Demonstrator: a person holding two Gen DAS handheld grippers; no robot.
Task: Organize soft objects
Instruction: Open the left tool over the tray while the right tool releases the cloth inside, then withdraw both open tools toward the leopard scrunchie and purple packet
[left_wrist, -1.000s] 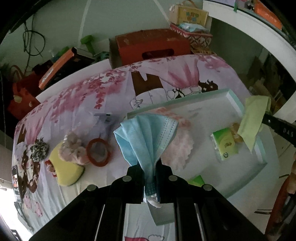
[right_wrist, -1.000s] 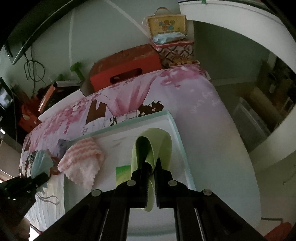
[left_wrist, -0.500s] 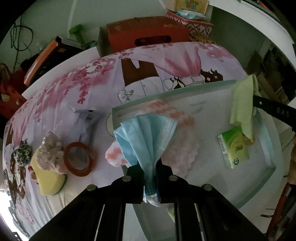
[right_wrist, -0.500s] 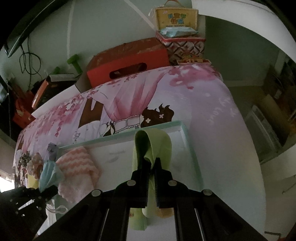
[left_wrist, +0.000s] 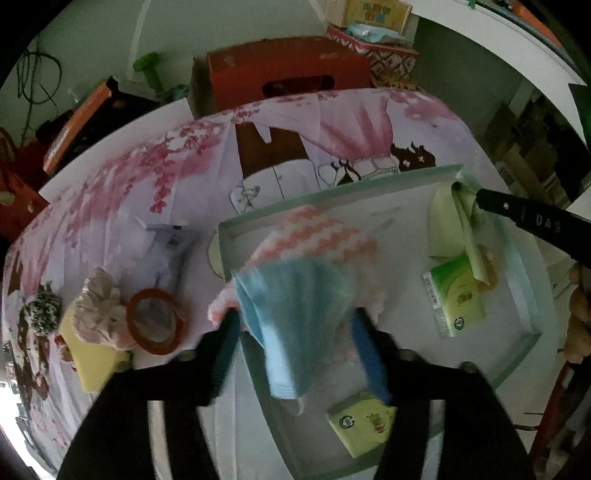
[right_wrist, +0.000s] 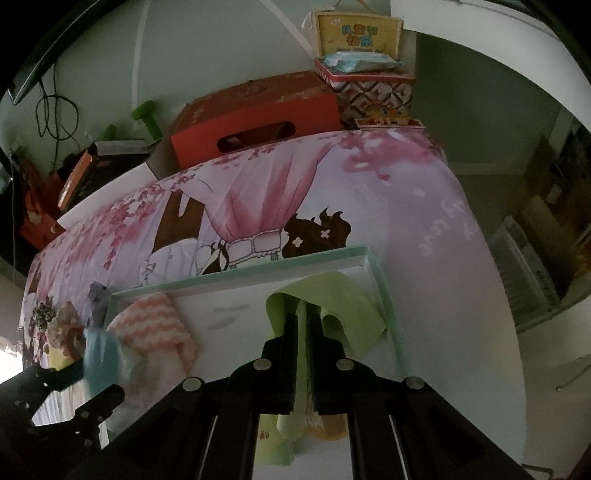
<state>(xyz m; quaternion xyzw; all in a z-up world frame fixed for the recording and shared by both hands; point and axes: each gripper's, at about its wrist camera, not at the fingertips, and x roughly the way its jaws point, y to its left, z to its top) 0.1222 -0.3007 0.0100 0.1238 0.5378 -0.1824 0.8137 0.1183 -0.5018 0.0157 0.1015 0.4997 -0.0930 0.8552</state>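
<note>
Right now my left gripper (left_wrist: 295, 328) has its jaws opening, spread wide with the blue face mask (left_wrist: 295, 314) blurred between them; the pads no longer press on it. The mask hangs over the near left part of the white tray (left_wrist: 532, 314), above the pink-and-white knitted cloth (left_wrist: 325, 236) that lies in the tray's far left corner.

My right gripper (right_wrist: 303, 325) is clamped on the green cloth (right_wrist: 351, 306), jaws almost together, the fabric folded over the fingertips at the tray's far right corner. In the left view that arm shows the letters "DAS" on its black side; I cannot tell whether more letters follow.

In the tray I count two green tissue packs: one (left_wrist: 454, 299) on the right with a barcode strip and a round logo, the other (left_wrist: 364, 421) at the near edge with a round logo and a small cartoon. Their text is too small to read.

Left of the tray, on the pink blossom-print cloth (left_wrist: 147, 177), I count one red ring (left_wrist: 155, 321), one yellow sponge (left_wrist: 92, 362) with a pale pink scrunchie (left_wrist: 99, 314) on it, one speckled dark scrunchie (left_wrist: 42, 312) and one grey packet (left_wrist: 170, 243).

Beyond the far edge stands one red cardboard box (right_wrist: 258, 122). To its right is one patterned box (right_wrist: 369, 88) with a wipes pack on top, and behind it a yellow case (right_wrist: 358, 33) bearing blue Chinese characters. The cloth's right side carries pale script; I make out only "Love".
</note>
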